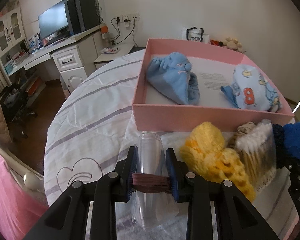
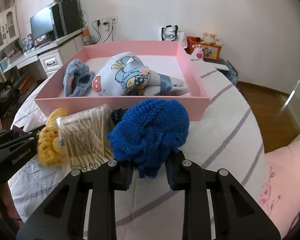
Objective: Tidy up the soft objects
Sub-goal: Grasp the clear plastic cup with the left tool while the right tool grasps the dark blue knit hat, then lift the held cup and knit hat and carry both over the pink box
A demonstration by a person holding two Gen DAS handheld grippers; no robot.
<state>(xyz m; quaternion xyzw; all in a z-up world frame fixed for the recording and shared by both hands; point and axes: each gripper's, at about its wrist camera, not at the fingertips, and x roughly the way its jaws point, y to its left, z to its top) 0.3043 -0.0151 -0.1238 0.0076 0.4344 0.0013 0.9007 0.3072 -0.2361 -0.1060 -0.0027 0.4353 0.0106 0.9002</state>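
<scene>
The left gripper (image 1: 151, 164) is clamped on a clear plastic bottle (image 1: 149, 150), with a brown elastic band (image 1: 150, 183) stretched across its fingers. Just right of it lie a yellow knitted piece (image 1: 210, 152), a bag of cotton swabs (image 1: 256, 150) and a dark blue knitted piece (image 1: 295, 138) on the striped white bedspread (image 1: 86, 112). Beyond, a pink box (image 1: 190, 117) holds a plain blue cloth (image 1: 172, 78) at left and a printed light blue cloth (image 1: 252, 92) at right
</scene>
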